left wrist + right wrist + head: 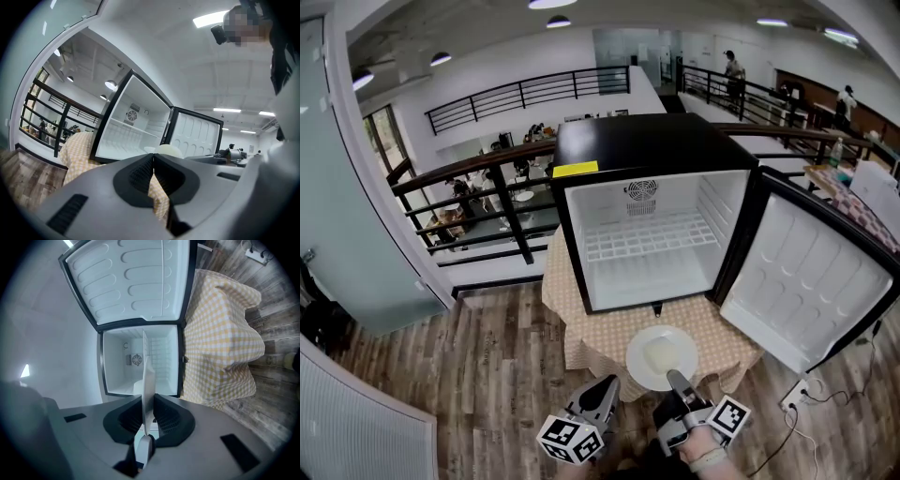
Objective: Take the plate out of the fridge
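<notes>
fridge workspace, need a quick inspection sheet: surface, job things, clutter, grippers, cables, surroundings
surface: small table under a yellow checked cloth, with the fridge standing on it
job's things: fridge door wide open; wire shelf with nothing seen on it; white plate outside the fridge, over the table's front edge, something pale on it
clutter: nothing seen
grippers: right gripper shut on the plate's near rim; left gripper shut, holding nothing
cables: power strip and cable on the floor at right
surroundings: wood floor, black railing, people far off
</notes>
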A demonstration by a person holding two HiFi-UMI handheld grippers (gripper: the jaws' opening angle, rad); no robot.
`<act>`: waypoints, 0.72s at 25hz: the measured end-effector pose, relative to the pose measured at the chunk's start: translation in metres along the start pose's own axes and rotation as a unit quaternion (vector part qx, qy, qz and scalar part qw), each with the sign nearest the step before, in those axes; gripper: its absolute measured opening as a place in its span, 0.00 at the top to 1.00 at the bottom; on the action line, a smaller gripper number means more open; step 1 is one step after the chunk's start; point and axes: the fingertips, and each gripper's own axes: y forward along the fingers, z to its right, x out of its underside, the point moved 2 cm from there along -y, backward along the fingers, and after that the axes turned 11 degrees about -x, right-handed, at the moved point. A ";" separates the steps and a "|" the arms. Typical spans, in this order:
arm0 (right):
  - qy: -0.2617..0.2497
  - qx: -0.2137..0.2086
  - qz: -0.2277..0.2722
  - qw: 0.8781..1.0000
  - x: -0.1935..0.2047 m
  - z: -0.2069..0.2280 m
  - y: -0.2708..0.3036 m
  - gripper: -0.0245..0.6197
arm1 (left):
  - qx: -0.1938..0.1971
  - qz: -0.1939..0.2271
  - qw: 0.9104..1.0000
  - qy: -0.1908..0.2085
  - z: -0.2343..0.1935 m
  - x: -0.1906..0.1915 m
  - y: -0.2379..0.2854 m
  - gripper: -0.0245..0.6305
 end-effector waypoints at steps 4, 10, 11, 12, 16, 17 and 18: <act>-0.004 -0.001 0.002 1.000 0.001 0.000 -0.002 0.88 | 0.004 0.000 1.000 -0.001 0.001 0.002 -0.003 0.95; -0.007 -0.002 0.005 1.000 -0.002 -0.001 -0.003 0.88 | 0.008 -0.001 1.000 -0.001 0.001 0.004 0.000 0.95; -0.006 -0.001 0.006 1.000 -0.002 0.000 -0.003 0.88 | 0.009 -0.001 1.000 -0.001 0.002 0.004 0.001 0.95; -0.005 -0.001 0.006 1.000 -0.002 0.000 -0.004 0.88 | 0.010 -0.001 1.000 0.000 0.002 0.004 0.001 0.95; -0.006 0.002 0.001 1.000 -0.003 -0.001 -0.004 0.88 | 0.010 0.001 1.000 0.002 0.004 0.001 0.004 0.95; -0.006 0.001 -0.001 1.000 -0.003 -0.001 -0.003 0.88 | 0.010 0.003 1.000 0.002 0.005 0.000 0.005 0.95; -0.007 0.000 -0.003 1.000 -0.004 -0.002 -0.003 0.88 | 0.010 0.004 1.000 0.002 0.006 -0.001 0.007 0.95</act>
